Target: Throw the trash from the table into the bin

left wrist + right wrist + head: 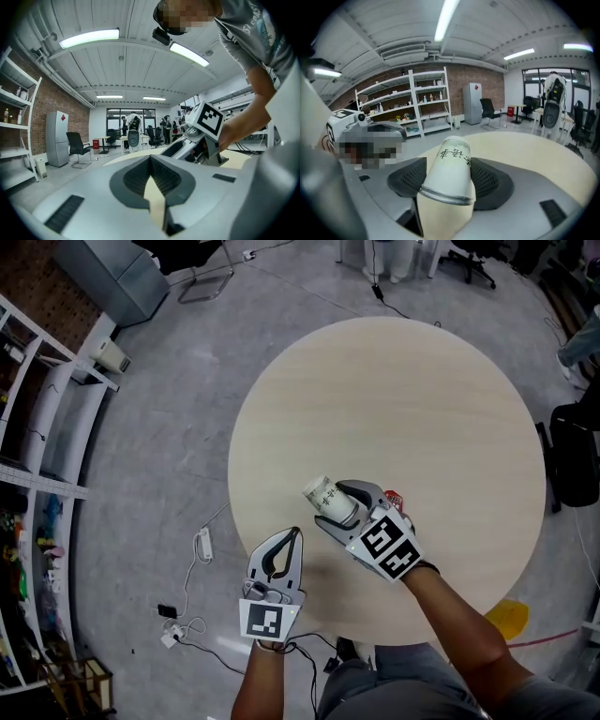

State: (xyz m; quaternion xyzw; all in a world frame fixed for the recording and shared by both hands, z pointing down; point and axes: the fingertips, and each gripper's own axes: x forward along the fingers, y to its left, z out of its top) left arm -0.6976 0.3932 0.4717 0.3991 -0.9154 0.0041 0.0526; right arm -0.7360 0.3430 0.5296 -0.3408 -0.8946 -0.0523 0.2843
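Note:
A white paper cup (328, 497) with dark print lies on its side between the jaws of my right gripper (336, 508), which is shut on it above the near part of the round beige table (394, 399). In the right gripper view the cup (451, 159) fills the gap between the dark pads, its base pointing away and its rim towards the camera. My left gripper (296, 533) hangs over the table's near left edge, jaws shut and empty. In the left gripper view its fingertips (150, 158) meet, and the right gripper's marker cube (207, 120) shows beyond.
A small red-and-white thing (392, 496) shows beside the right gripper; what it is I cannot tell. On the floor are a power strip with cables (202, 545), a yellow object (506, 618), a grey cabinet (122, 273) and shelves (37, 427). A dark chair (572, 451) stands to the right.

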